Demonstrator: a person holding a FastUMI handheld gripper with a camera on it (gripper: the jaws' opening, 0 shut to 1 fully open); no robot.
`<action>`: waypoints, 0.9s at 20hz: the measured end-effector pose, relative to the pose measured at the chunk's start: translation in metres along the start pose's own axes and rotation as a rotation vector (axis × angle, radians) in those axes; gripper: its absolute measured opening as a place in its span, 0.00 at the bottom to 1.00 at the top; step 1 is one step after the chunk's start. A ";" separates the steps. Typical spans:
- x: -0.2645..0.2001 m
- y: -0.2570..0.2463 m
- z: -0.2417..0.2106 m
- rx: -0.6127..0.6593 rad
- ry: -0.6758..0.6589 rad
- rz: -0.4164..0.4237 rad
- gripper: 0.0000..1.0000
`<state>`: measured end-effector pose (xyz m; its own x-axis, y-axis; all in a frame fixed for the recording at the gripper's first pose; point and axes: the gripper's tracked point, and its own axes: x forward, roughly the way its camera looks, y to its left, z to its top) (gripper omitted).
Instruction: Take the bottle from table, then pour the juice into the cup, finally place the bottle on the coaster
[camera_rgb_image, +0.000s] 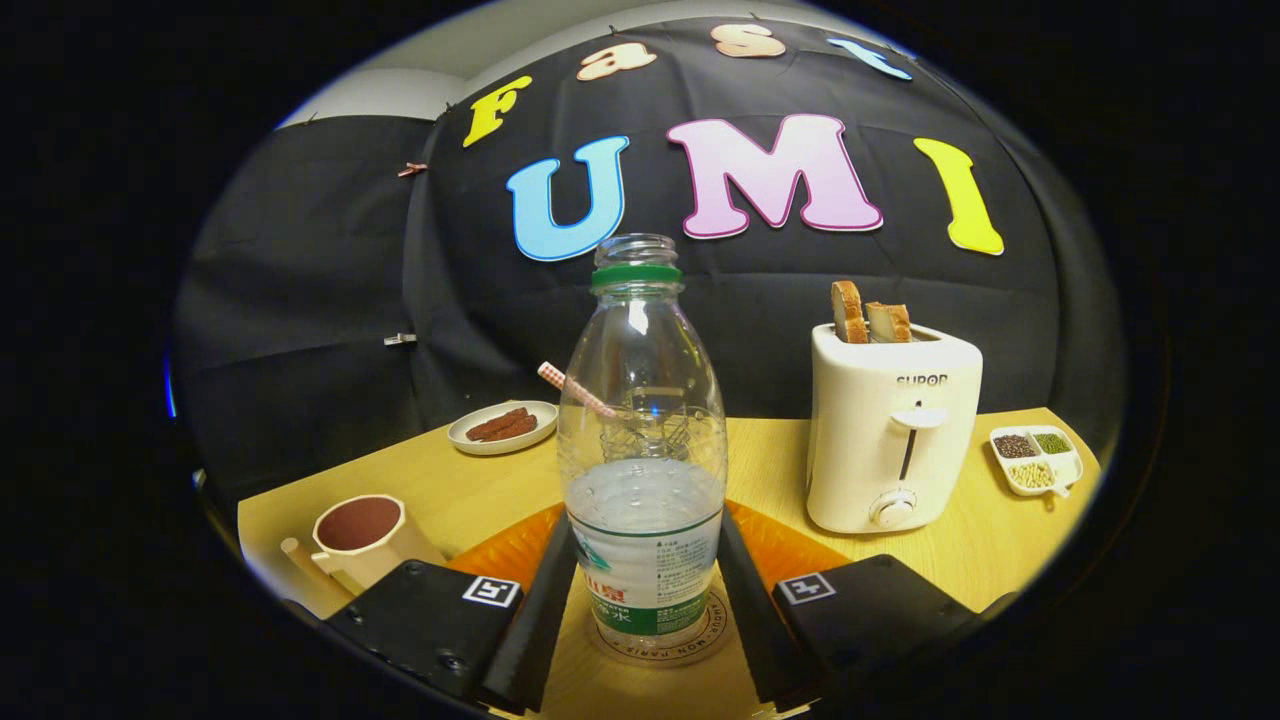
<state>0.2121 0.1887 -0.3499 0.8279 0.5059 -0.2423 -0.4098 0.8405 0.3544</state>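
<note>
A clear plastic bottle (642, 470) with a green neck ring and no cap stands upright between my fingers, about half full of clear liquid. Its base rests on a round wooden coaster (712, 632) that lies on an orange mat (790, 550). My gripper (646, 540) holds the bottle low down, with both fingers (545, 610) pressed against its sides. A beige cup (362, 535) with a dark reddish inside stands to the left of the fingers, near the table's edge.
A white toaster (890, 440) holding two bread slices stands to the right, with a small divided dish of beans (1036, 458) beyond it. Behind the bottle are a plate of brown sticks (503, 426) and a checked straw (575, 390). The wooden table (450, 480) ends close on the left.
</note>
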 end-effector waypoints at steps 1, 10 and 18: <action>0.000 0.000 -0.005 -0.002 0.013 -0.002 0.79; -0.009 0.001 -0.010 0.039 0.055 -0.007 0.98; -0.038 0.003 -0.014 0.030 0.081 -0.041 0.98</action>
<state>0.1744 0.1746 -0.3526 0.8096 0.4861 -0.3290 -0.3633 0.8552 0.3696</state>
